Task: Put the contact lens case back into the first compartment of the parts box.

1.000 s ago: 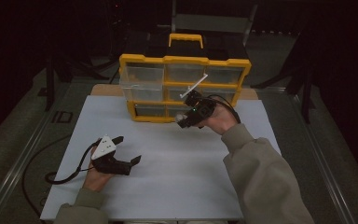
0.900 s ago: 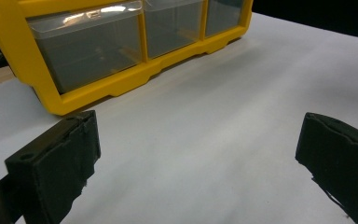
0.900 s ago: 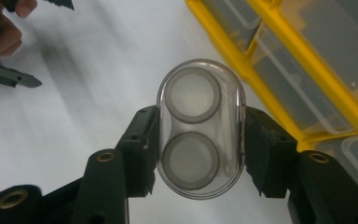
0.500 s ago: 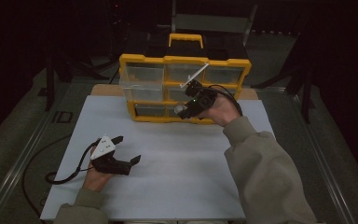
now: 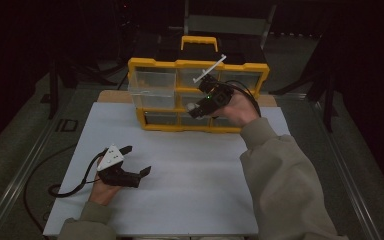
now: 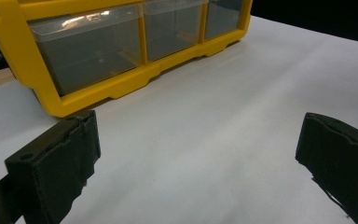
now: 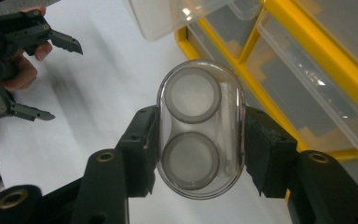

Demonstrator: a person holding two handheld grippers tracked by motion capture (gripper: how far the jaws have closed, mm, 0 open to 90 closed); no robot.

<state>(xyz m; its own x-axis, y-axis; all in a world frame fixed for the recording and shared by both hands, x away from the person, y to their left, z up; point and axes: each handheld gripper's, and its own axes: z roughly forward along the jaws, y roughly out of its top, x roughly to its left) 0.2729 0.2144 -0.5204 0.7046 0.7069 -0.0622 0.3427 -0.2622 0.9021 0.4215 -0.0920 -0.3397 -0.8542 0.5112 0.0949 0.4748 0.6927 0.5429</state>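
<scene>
Right claw (image 7: pixel 198 154) clamps a clear case (image 7: pixel 199 128) at frame centre, before the yellow drawer cabinet (image 5: pixel 198 65). Left claw (image 5: pixel 135 160) wide open, empty. Risk: smooth curved plastic slipping from the pads.

we look from the high view, set above the near edge, forward and down across the white surface (image 5: pixel 195 165) to the yellow drawer cabinet (image 5: pixel 198 95) at its far side, from a distance. the left gripper view sits low over the surface, close, facing the cabinet's (image 6: pixel 98 88) bottom row of drawers. the right gripper view looks down steeply past the cabinet's (image 7: pixel 279 84) front, very near it; it shares the left gripper (image 7: pixel 51 77) and the surface with the high view.
</scene>
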